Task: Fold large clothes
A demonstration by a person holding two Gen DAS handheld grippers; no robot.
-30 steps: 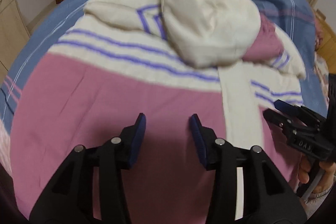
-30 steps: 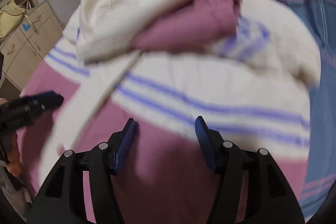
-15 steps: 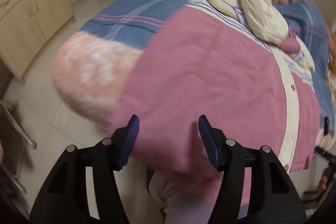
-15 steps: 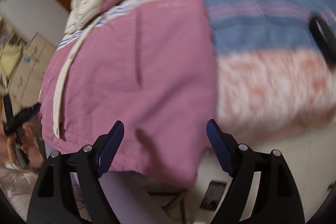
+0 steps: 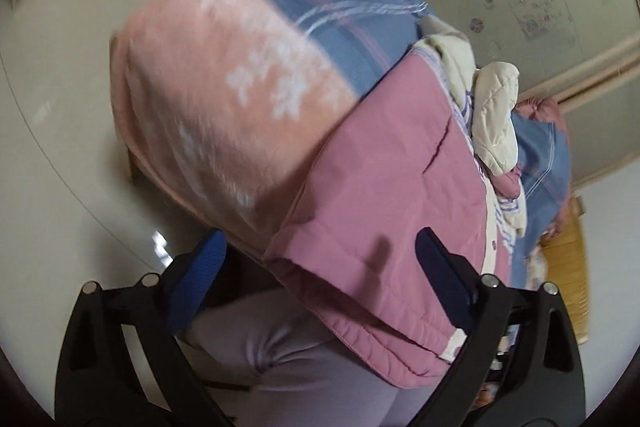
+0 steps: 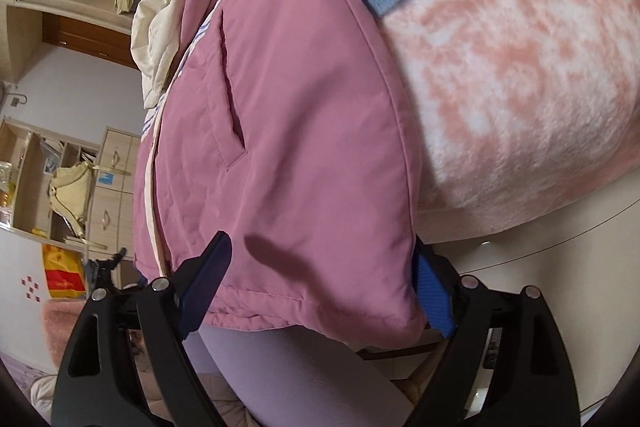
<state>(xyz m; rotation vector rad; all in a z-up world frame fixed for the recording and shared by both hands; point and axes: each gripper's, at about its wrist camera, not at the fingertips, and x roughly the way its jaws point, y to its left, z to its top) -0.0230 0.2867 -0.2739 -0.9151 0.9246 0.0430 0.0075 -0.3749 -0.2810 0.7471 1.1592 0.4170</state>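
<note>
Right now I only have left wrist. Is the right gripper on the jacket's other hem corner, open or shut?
Observer: The right gripper is open. Its jaws straddle the pink jacket at the hem corner and nothing is clamped.
Operator: Is that panel flat?
Observer: Mostly. Its slit pocket lies closed, with slight puckers beside it.
Operator: Is the corner supported?
Observer: No. That corner hangs past the blanket edge, above the person's leg.
</note>
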